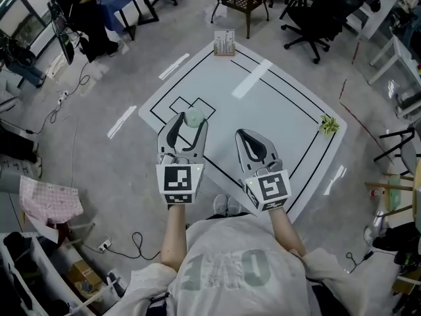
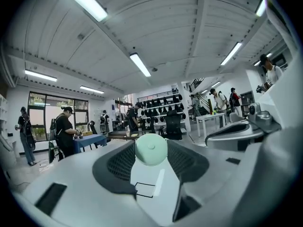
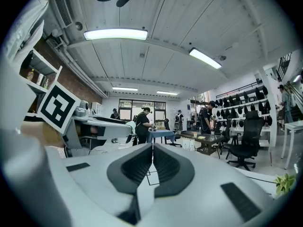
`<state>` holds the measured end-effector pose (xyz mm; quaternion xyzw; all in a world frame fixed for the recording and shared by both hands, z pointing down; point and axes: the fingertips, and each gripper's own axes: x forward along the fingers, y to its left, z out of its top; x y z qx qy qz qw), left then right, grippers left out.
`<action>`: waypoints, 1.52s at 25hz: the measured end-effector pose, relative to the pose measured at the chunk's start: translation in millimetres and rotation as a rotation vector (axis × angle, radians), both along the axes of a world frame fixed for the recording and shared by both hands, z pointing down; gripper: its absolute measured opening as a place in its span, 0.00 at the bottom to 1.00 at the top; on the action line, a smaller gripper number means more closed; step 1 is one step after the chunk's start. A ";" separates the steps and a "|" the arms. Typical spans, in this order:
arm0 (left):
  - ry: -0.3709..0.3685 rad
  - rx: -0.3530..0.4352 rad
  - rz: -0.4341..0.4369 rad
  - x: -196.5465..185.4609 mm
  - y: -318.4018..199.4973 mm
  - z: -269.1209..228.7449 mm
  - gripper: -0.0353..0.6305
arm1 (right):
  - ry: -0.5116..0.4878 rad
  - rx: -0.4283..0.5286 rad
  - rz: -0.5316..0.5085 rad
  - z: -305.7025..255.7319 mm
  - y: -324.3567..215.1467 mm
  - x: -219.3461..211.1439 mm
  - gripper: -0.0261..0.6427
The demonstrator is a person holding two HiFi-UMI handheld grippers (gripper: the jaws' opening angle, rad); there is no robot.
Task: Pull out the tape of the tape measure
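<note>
A round pale green tape measure (image 1: 194, 117) sits between the tips of my left gripper (image 1: 193, 125), whose jaws are closed on its two sides. In the left gripper view the tape measure (image 2: 151, 149) fills the gap between the dark pads (image 2: 122, 162), and no tape shows pulled out. My right gripper (image 1: 243, 137) hovers just to the right of the left one at about the same height. Its jaws meet at the tips (image 3: 152, 148) with nothing between them. Both grippers are held in the air above the floor and point roughly level.
Below lies a white floor mat (image 1: 283, 104) with black lines. A small rack (image 1: 224, 43) stands at its far corner and a green sprig (image 1: 328, 125) at its right corner. Office chairs (image 1: 316, 15), tables and floor cables (image 1: 66, 104) ring the mat. People stand at a blue table (image 2: 87, 140).
</note>
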<state>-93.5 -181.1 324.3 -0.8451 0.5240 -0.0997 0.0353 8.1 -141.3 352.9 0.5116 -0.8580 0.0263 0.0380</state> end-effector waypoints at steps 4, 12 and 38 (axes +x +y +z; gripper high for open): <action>0.052 0.010 -0.068 -11.8 14.6 0.2 0.40 | -0.002 0.019 -0.016 -4.3 7.6 -4.0 0.08; 0.028 0.021 -0.095 -16.4 33.5 -2.5 0.40 | 0.002 0.048 -0.051 -10.2 22.3 -10.7 0.08; -0.057 -0.185 0.263 18.4 71.9 16.5 0.40 | 0.473 0.269 -0.293 -10.7 57.8 -55.5 0.19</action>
